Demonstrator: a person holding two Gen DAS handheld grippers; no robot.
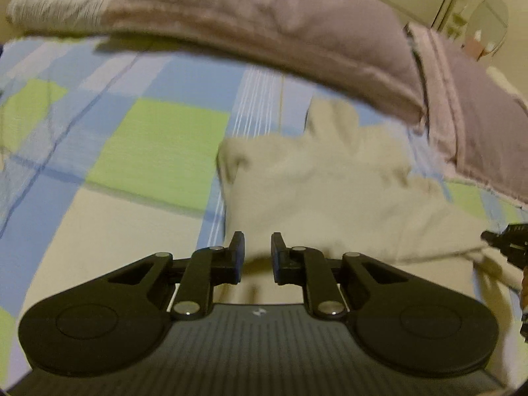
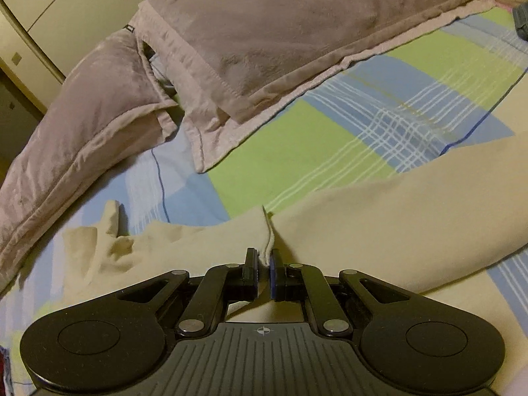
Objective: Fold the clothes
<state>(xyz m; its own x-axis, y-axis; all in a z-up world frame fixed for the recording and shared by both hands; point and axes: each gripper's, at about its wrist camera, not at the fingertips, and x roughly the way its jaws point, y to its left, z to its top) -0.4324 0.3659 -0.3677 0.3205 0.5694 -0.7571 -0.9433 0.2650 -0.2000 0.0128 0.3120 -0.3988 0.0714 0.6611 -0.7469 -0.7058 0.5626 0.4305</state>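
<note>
Right wrist: right fingers (image 2: 263, 264) clenching cream garment (image 2: 379, 224) over checked bedsheet (image 2: 297, 151).

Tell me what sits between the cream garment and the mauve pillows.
Only bare checked bedsheet separates the cream garment from the mauve pillows; the right wrist view shows it best.

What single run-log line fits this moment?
left hand-held gripper: open, over cream garment | right hand-held gripper: shut on garment edge | surface: checked bedsheet

bed: checked sheet (image 2: 297, 151), blue, green and cream
on it: cream garment (image 2: 396, 217) lying rumpled, two mauve pillows (image 2: 264, 39) behind it
</note>
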